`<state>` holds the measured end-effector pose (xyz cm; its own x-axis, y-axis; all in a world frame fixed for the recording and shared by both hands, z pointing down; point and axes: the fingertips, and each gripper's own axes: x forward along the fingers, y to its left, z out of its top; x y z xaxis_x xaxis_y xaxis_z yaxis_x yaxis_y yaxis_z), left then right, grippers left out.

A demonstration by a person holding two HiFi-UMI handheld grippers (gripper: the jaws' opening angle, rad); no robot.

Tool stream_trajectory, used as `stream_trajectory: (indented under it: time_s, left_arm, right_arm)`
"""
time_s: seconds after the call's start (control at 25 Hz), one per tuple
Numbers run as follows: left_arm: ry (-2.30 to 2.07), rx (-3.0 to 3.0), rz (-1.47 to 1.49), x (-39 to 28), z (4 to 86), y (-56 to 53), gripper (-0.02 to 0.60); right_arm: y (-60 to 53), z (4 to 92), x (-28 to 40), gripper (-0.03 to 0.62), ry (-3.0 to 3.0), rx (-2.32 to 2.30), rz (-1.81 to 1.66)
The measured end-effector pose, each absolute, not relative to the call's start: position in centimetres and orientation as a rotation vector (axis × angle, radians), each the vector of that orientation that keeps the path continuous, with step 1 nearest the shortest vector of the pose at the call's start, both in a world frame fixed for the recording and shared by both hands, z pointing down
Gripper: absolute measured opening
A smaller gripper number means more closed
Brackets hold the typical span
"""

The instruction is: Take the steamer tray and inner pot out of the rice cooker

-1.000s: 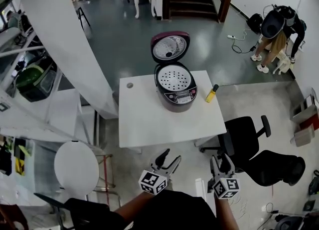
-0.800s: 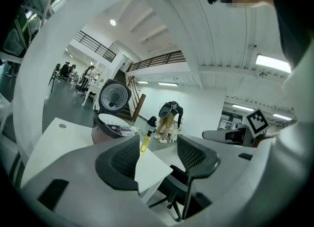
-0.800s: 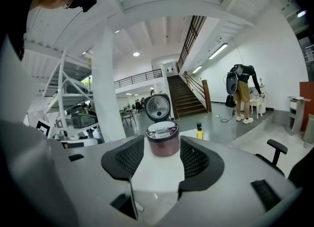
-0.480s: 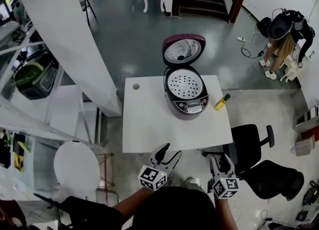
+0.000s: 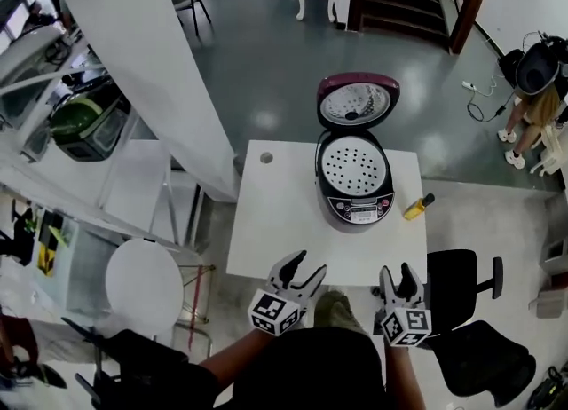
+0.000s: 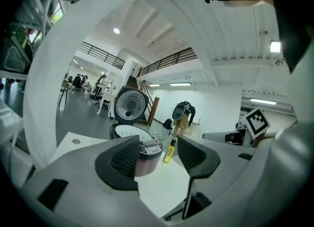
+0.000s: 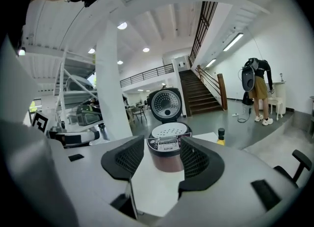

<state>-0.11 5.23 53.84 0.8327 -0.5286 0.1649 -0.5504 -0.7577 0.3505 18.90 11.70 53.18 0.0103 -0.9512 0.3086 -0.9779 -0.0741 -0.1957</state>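
Head view: left gripper [image 5: 307, 266], right gripper [image 5: 397, 273] open, empty; steamer tray [image 5: 353, 167] masking rice cooker [image 5: 358, 213] interior

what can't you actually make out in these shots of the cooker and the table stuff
1. The inner pot: hidden in every view beneath the white perforated steamer tray seated in the dark red rice cooker.
2. The control panel print on the cooker: too small to read in any view.
3. The yellow bottle with black cap: label too small in the head view; its lower part sits behind the right gripper in the right gripper view.
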Motion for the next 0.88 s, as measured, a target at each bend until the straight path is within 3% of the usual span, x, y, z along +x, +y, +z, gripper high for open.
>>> stream_trajectory:
  time_s: [0.32,0.88]
  left_arm:
    - [-0.887,2.582,0.141,6.4,54.3,-2.1,0.225]
    - [-1.124,2.389,0.189,9.6,57.0,-13.0,0.225]
  right_arm:
    - [2.2,54.2,24.0,0.206,-2.244,1.99,0.572]
    - [-8.2,57.5,27.6,0.207,-2.365,1.729,0.714]
